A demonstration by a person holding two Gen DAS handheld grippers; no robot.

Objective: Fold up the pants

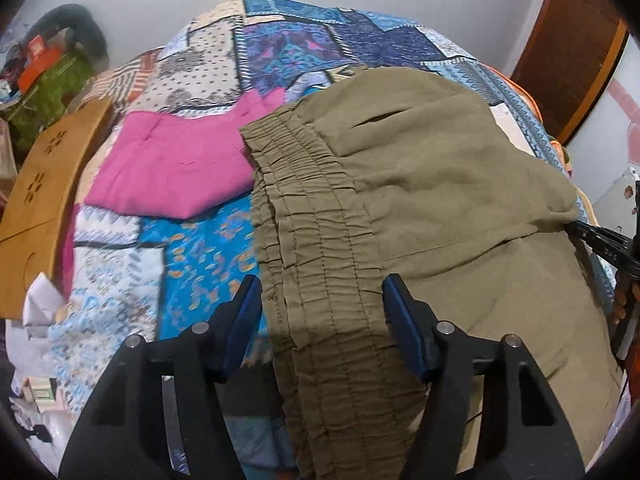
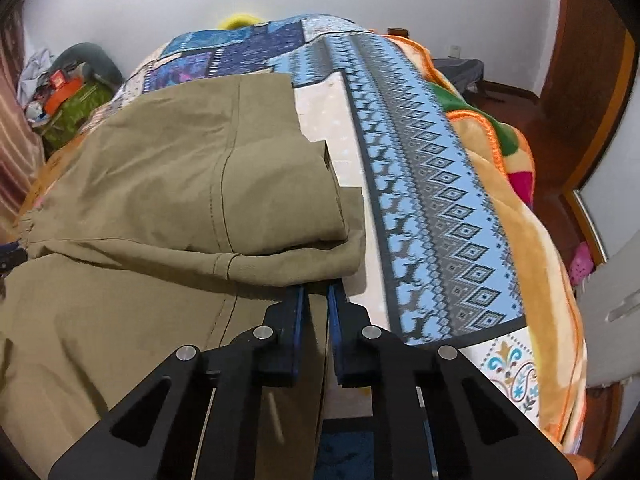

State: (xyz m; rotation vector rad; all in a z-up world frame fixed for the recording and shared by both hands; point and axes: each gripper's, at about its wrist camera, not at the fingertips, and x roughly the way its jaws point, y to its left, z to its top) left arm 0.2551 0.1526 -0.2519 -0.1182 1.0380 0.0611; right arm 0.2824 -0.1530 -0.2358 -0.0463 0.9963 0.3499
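Note:
Olive-green pants lie on the patterned bedspread, folded over, with the elastic waistband running toward me. My left gripper is open, its blue-padded fingers standing either side of the waistband without closing on it. In the right wrist view the pants show a folded leg layer on top. My right gripper is shut on the pants' folded edge, with cloth between its fingers. The right gripper also shows at the right edge of the left wrist view.
A folded pink garment lies left of the pants. A wooden board stands at the bed's left edge, with clutter beyond. An orange blanket is bunched on the right side. A wooden door stands to the right.

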